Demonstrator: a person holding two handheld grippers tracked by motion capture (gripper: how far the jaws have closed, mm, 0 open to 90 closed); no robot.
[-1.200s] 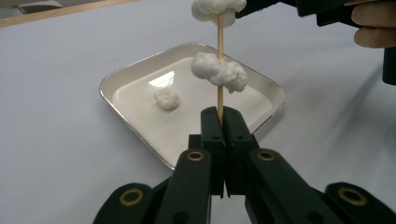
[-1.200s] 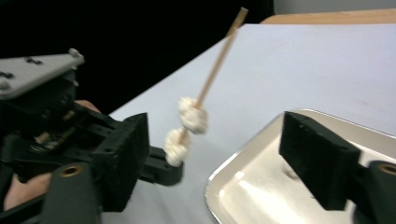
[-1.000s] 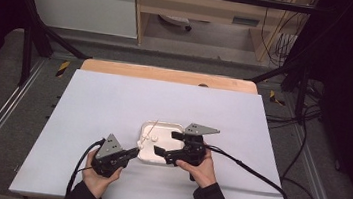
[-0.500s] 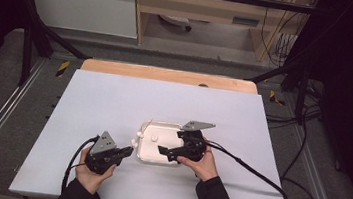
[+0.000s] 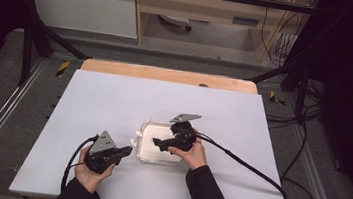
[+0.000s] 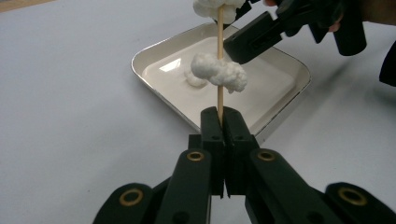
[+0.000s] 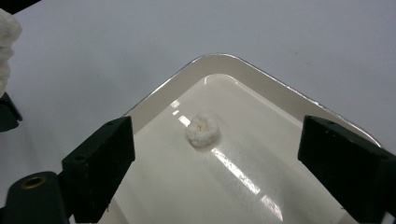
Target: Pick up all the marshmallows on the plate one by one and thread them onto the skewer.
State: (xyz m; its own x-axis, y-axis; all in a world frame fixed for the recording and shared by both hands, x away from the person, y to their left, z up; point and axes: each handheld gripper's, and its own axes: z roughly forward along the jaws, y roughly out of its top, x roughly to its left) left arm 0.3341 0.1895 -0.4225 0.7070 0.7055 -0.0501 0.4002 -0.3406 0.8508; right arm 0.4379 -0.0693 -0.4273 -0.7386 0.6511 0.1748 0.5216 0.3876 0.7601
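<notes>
White sheeting covers the table (image 5: pixel 113 102), whose bare wooden edge shows along the far side, with dark floor, cables and a pale cabinet beyond it. Near the middle of the table, toward the person's side, sits a shallow square white tray with rounded corners and a glossy inside (image 5: pixel 146 135).

At the tray's left corner, the left hand-held gripper (image 6: pixel 219 122) has its two black jaws pressed fully together on the lower end of a thin wooden skewer (image 6: pixel 220 95). The skewer stands upright from the jaws in the left gripper view. A fluffy white marshmallow-like lump (image 6: pixel 219 71) is threaded on it partway up, and a second white lump (image 6: pixel 215 8) sits on it at the top edge of that view. In the high view this hand-held gripper (image 5: pixel 126 150) lies low over the table just left of the tray, held by the person's left hand (image 5: pixel 88 172).

The right hand-held gripper (image 7: pixel 215 154) is over the tray with its jaws spread wide; they have just been closing a little, and nothing is pressed between them. Below and between them, lying loose on the tray floor, is a small round white lump (image 7: pixel 202 129). In the high view the right hand-held gripper (image 5: pixel 157 141) hangs above the tray's middle, held by the right hand (image 5: pixel 191 154), with its black cable (image 5: pixel 247 163) trailing off to the right.
</notes>
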